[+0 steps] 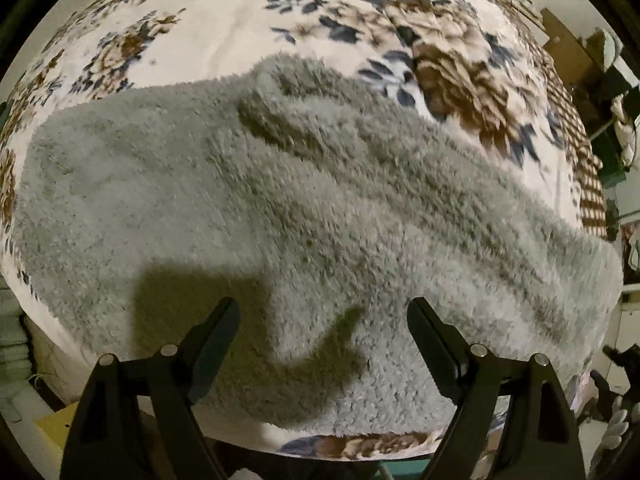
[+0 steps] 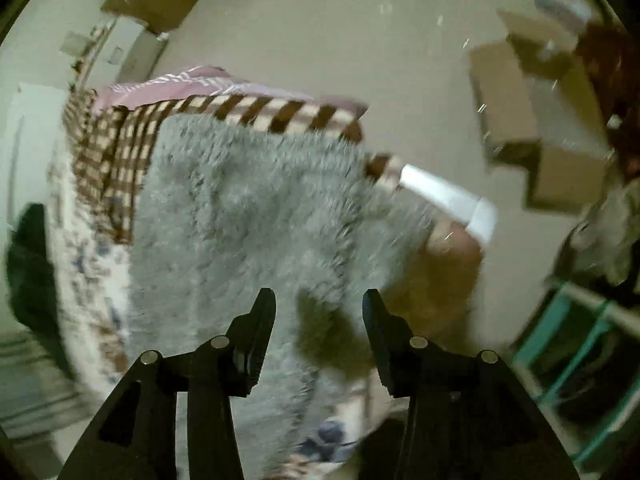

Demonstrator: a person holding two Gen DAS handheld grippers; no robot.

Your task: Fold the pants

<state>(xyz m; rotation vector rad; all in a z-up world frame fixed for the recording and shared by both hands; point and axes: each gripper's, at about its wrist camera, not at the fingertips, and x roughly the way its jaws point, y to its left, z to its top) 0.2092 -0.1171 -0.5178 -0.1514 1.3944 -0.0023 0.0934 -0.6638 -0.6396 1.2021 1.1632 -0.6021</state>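
Left gripper (image 1: pixel 323 312): jaws spread wide, nothing between them, hanging over the near part of the grey fleece pants (image 1: pixel 280 208)
Right gripper (image 2: pixel 319 304): jaws partly apart and empty, above the pants' end (image 2: pixel 248 216) near the bed corner; this view is blurred
Pants: lying flat and long across the floral blanket (image 1: pixel 224 16), one end reaching the checked border (image 1: pixel 592 196)
Step in hand: judged an approach to grasp the fabric for a fold; no pinch made yet
Doing it well: take both layers at an edge, each gripper at a matching corner, lift together so the pile stays smooth
Containers: cardboard boxes (image 2: pixel 520 120) on the floor well apart from the bed; contents cannot be told
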